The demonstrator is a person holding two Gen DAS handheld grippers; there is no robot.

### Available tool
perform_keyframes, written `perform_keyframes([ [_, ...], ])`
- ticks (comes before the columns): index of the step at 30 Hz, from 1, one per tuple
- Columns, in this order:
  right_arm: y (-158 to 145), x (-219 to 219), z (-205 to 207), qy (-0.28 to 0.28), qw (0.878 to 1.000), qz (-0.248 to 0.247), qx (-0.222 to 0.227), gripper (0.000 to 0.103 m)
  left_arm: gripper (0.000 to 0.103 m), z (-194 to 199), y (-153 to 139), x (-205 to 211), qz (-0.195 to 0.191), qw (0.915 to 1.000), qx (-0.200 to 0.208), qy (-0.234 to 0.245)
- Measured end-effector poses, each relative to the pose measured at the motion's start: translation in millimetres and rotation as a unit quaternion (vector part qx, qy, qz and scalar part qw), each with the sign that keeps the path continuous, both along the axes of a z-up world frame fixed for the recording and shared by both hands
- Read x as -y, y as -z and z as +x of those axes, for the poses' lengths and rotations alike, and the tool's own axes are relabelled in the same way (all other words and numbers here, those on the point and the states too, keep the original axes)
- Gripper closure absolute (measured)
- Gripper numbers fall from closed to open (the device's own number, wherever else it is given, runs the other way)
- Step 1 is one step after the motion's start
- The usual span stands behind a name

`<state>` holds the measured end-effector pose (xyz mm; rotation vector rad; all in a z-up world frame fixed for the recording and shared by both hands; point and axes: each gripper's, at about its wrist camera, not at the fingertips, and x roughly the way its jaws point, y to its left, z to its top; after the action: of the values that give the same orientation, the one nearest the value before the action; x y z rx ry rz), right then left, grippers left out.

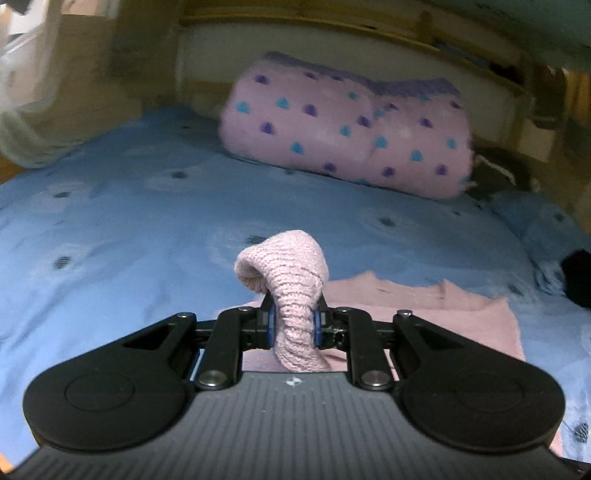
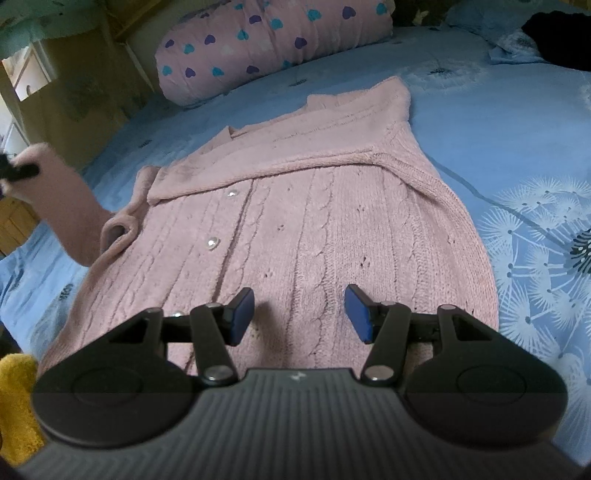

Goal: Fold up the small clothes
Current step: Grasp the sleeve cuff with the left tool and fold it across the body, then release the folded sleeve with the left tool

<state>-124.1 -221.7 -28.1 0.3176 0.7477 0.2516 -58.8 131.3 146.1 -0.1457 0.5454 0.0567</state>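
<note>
A pink knitted cardigan (image 2: 295, 229) with pearl buttons lies front up on the blue bedsheet (image 2: 480, 118). One sleeve is folded across its chest. My right gripper (image 2: 299, 314) hovers open just above the cardigan's lower part, nothing between its blue pads. My left gripper (image 1: 291, 325) is shut on the other pink sleeve (image 1: 291, 288), whose cuff curls over above the pads. In the right wrist view that sleeve (image 2: 70, 206) is lifted off the bed at the left edge, held by the left gripper (image 2: 14, 171). The cardigan's edge (image 1: 443, 306) shows behind the left gripper.
A rolled pink blanket (image 1: 343, 125) with blue and purple hearts lies at the head of the bed, also in the right wrist view (image 2: 273, 40). A yellow cloth (image 2: 18, 398) sits at the lower left. A black item (image 2: 554, 33) lies at the far right. Wooden furniture (image 2: 33, 74) stands beside the bed.
</note>
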Motion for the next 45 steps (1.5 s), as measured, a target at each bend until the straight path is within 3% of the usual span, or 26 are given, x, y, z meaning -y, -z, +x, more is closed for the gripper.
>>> perform_keyframes([
  [10, 1, -7, -5, -0.009, 1.000, -0.013, 0.010, 0.047, 0.082, 45, 65, 63, -0.011, 0.9963, -0.065, 0.055],
  [17, 0, -10, -5, -0.009, 1.000, -0.014, 0.010, 0.047, 0.080, 64, 108, 82, 0.011, 0.9896, -0.116, 0.084],
  [18, 0, -11, -5, -0.009, 1.000, -0.014, 0.010, 0.047, 0.078, 64, 110, 84, 0.020, 0.9887, -0.120, 0.088],
  [23, -2, -14, -3, -0.005, 1.000, -0.021, 0.005, 0.047, 0.046, 59, 106, 80, 0.034, 0.9877, -0.116, 0.099],
  [26, -3, -18, -1, -0.002, 1.000, -0.030, 0.002, 0.047, 0.040, 48, 97, 73, 0.035, 0.9887, -0.103, 0.103],
  [29, -6, -22, 2, 0.001, 0.999, -0.037, -0.006, 0.046, 0.037, 37, 90, 65, 0.047, 0.9909, -0.084, 0.094],
  [34, -15, -22, 10, 0.023, 0.999, -0.024, -0.032, 0.044, 0.034, 34, 89, 41, 0.048, 0.9932, -0.088, 0.059],
  [45, -38, -72, 52, -0.013, 0.999, -0.031, -0.028, 0.044, 0.034, 39, 104, -30, 0.037, 0.9945, -0.094, -0.027],
])
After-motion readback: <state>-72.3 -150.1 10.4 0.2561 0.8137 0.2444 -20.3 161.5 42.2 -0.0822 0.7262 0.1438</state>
